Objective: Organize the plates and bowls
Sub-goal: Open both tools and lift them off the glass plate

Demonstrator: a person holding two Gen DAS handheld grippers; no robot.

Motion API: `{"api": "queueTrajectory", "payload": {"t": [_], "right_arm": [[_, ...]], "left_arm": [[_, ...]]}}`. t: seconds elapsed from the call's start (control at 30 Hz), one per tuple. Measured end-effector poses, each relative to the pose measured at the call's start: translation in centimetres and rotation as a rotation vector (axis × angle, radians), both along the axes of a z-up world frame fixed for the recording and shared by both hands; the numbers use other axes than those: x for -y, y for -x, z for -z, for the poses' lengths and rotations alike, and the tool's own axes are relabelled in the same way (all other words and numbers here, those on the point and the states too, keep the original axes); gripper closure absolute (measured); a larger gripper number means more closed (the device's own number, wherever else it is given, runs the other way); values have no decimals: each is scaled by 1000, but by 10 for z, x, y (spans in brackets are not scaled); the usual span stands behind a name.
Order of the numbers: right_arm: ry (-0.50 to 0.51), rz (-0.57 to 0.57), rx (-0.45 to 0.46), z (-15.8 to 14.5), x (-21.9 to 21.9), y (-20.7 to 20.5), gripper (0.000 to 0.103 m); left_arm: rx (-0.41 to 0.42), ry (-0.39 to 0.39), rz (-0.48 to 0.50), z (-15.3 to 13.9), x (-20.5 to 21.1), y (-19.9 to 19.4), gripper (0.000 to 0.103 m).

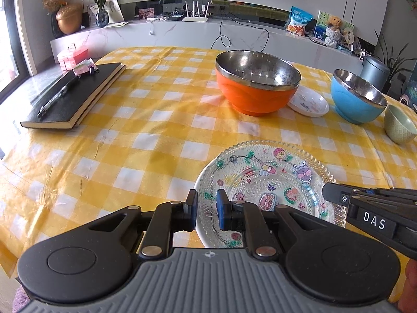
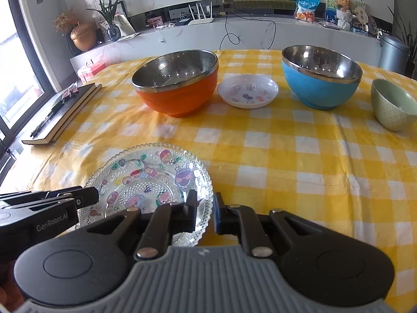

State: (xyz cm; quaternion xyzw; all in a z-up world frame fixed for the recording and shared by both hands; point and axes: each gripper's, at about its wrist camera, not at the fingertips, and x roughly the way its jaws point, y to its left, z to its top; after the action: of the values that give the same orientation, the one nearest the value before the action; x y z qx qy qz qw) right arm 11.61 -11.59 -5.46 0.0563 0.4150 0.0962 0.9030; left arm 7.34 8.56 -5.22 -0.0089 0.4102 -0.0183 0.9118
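Both grippers are low, side by side. The left gripper (image 1: pixel 206 210) has a narrow gap between its fingers; the right gripper (image 2: pixel 205 211) has the same.

Yellow-and-white checked tablecloth (image 1: pixel 156 120), black notebook (image 1: pixel 75 99) near its left edge with a pen (image 1: pixel 56 96) lying on top, pink box (image 1: pixel 71 56) beyond it, white router (image 1: pixel 195 13) on the marble ledge, copper vase (image 1: pixel 69 18), snack bag (image 1: pixel 299 20), teddy bear (image 1: pixel 335 23), grey bin (image 1: pixel 375 71)
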Motion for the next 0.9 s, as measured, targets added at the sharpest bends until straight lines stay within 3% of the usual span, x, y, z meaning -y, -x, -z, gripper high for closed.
{"api": "queueTrajectory", "payload": {"t": [0.4, 0.57, 0.63, 0.73, 0.9], "right_arm": [[17, -26, 7, 0, -5, 2, 92], [-10, -23, 13, -1, -1, 4, 88], [-9, -22, 22, -4, 0, 6, 80], [-17, -9, 35, -7, 5, 10, 78], [-36, 58, 57, -13, 22, 13, 77]], "left_arm": [[-12, -25, 2, -1, -4, 0, 87], [-4, 19, -7, -5, -9, 2, 85], [3, 20, -15, -9, -10, 4, 80], [20, 36, -28, -17, -11, 5, 77], [33, 151, -18, -28, -3, 3, 75]]}}
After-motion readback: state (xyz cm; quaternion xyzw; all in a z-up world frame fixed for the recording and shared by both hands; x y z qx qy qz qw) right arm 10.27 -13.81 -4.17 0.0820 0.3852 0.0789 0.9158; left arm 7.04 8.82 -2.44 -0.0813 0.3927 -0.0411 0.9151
